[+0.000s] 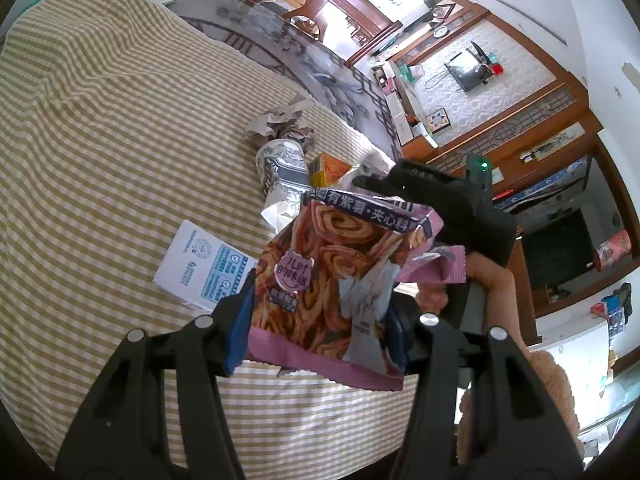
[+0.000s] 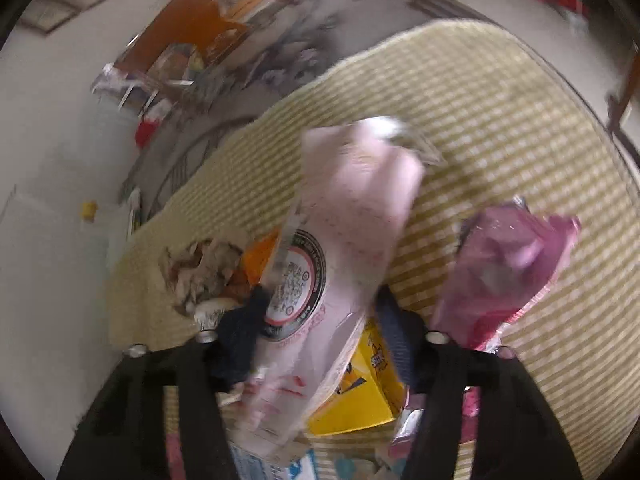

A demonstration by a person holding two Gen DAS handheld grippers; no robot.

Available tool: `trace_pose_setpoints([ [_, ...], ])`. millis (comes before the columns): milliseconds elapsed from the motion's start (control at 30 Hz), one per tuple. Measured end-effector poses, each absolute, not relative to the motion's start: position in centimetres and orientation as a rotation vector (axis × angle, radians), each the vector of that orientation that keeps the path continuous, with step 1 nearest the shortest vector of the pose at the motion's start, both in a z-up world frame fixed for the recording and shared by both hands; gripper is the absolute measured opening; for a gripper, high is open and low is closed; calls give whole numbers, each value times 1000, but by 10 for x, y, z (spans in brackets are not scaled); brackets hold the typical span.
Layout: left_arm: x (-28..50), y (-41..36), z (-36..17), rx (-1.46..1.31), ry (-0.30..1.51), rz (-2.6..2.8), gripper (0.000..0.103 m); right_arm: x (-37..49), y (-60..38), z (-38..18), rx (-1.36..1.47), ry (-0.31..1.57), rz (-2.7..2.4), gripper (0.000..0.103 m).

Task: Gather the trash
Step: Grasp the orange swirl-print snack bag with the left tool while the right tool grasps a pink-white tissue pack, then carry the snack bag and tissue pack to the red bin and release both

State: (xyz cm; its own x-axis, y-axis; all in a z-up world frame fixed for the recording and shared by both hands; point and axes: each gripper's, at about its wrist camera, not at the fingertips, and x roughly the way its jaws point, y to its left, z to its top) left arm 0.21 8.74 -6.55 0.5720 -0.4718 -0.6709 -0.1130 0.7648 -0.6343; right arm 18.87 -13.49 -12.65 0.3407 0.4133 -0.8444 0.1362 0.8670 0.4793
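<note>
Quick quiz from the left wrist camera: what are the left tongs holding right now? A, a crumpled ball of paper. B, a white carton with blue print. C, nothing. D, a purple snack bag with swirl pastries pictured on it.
D: the left tongs grip the purple snack bag, while the white carton and crumpled paper lie on the striped cloth.

The tablecloth (image 1: 100,128) is checked in tan and white. The snack bag (image 1: 336,280) is purple-pink, printed with brown swirls and a dark blue band. Left of it the carton (image 1: 200,268) is white with pale blue panels. Further off, crumpled paper (image 1: 280,124) is grey-brown. The pale pink wrapper (image 2: 344,240) carries a black-ringed round label; the box (image 2: 360,396) is yellow
</note>
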Motion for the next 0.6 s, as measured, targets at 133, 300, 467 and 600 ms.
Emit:
trace_pose_setpoints([
  [133,2,87,-66,-682,959,-225,52,176,-141,-106,497,1145,220,36],
  [300,2,86,-66,-672,962,-215,52,155,-156,-70,505,1045,281,36],
  [467,1,83,-65,-658,967,-203,52,110,-184,-51,476,1003,334,36],
  [600,0,78,-63,-633,970,-192,52,73,-206,-52,448,1002,326,36],
])
